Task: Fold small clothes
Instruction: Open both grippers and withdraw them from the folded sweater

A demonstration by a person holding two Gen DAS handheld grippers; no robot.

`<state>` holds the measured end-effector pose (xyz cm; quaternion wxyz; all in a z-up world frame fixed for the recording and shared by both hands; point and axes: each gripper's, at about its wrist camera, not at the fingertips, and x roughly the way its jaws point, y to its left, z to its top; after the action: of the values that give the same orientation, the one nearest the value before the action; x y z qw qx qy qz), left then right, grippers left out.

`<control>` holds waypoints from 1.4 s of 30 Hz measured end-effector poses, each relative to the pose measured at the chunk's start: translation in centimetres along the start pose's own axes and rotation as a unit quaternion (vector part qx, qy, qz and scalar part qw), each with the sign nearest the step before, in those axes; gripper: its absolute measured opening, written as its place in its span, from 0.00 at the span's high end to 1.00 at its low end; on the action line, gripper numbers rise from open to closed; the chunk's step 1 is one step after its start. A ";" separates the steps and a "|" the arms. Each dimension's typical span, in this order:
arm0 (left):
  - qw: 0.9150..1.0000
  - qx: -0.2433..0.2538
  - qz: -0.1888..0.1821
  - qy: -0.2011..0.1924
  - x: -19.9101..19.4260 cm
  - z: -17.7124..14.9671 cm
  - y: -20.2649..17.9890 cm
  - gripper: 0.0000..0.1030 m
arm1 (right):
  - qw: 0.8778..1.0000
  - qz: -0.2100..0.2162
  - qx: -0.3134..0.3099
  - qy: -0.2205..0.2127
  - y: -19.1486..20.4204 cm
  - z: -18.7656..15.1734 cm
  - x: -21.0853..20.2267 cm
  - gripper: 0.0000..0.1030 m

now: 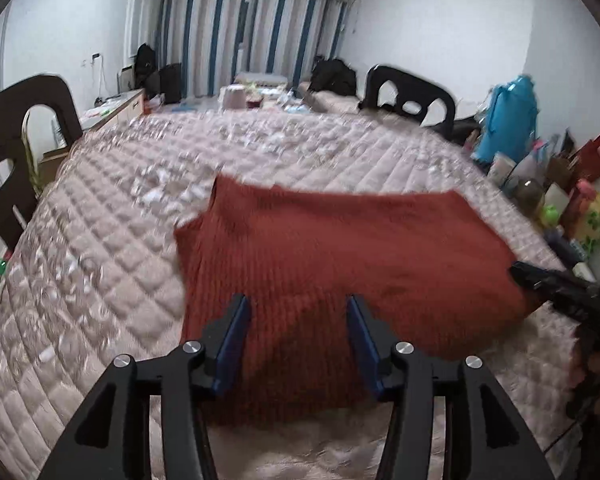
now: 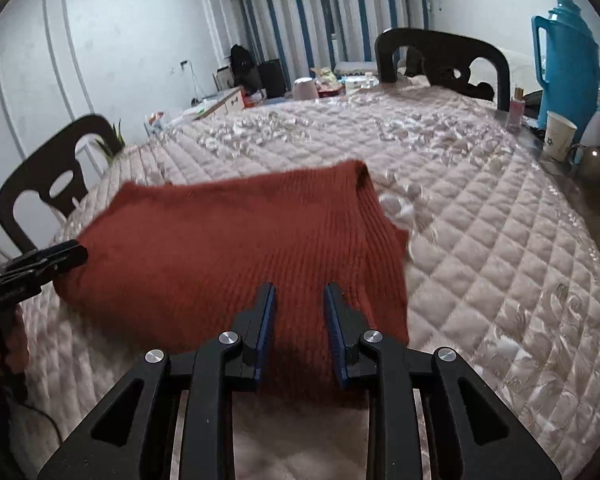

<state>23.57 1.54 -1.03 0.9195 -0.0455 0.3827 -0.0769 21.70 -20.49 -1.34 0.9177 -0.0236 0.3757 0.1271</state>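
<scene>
A rust-red ribbed knit garment point(image 1: 340, 252) lies spread on the quilted pink table cover point(image 1: 100, 264). My left gripper point(image 1: 298, 308) hovers over its near edge with the jaws wide apart and nothing between them. In the right wrist view the same garment point(image 2: 228, 240) lies ahead, and my right gripper point(image 2: 300, 294) is over its near right edge, jaws apart and empty. The right gripper shows in the left wrist view point(image 1: 556, 284) at the garment's right edge. The left gripper shows in the right wrist view point(image 2: 48, 262) at the garment's left edge.
Dark chairs stand at the left point(image 1: 16, 152) and far side point(image 1: 408, 96) of the table. A blue thermos point(image 2: 568, 64), a paper cup point(image 2: 558, 136), bottles and bags point(image 1: 560, 192) crowd the table's right edge. A cabinet point(image 1: 116, 110) and striped curtains point(image 1: 252, 40) are behind.
</scene>
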 end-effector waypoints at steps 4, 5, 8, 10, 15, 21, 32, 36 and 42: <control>1.000 0.004 -0.005 -0.019 -2.1 -0.2 -0.5 0.48 | 1.000 -0.017 -0.009 -0.019 0.8 -0.1 -1.9 0.75; 1.000 0.005 -0.007 -0.025 -2.6 -0.4 -0.6 0.48 | 0.999 -0.019 -0.015 -0.025 1.1 -0.2 -2.4 0.75; 0.999 0.009 -0.007 -0.035 -3.4 -1.2 -0.7 0.48 | 0.999 -0.012 -0.015 -0.033 1.3 -1.0 -3.3 0.75; 1.000 -0.003 -0.002 -0.015 -2.3 -1.7 -0.1 0.48 | 1.000 -0.011 -0.008 -0.021 0.8 -1.6 -2.7 0.75; 0.999 -0.034 -0.005 -0.008 -1.6 -2.0 0.9 0.48 | 1.000 -0.001 0.017 -0.006 -0.4 -2.3 -1.8 0.75; 0.999 -0.036 -0.004 -0.009 -2.3 -2.7 0.9 0.48 | 1.000 0.000 0.022 -0.011 -0.5 -2.6 -2.7 0.75; 0.995 -0.090 -0.010 -0.034 -7.2 -5.0 3.5 0.48 | 0.999 -0.008 0.038 -0.030 -1.2 -3.7 -6.1 0.75; 0.995 -0.091 -0.013 -0.040 -8.9 -5.9 3.8 0.48 | 0.999 0.001 0.024 -0.035 -0.2 -4.3 -7.5 0.75; 0.995 -0.090 -0.024 -0.039 -9.2 -6.6 3.8 0.46 | 0.999 0.014 0.003 -0.041 1.2 -4.6 -8.2 0.72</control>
<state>12.94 6.73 0.22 0.9237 -0.1405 0.3511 -0.0619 12.62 -21.69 1.09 0.9304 -0.0099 0.3387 0.1400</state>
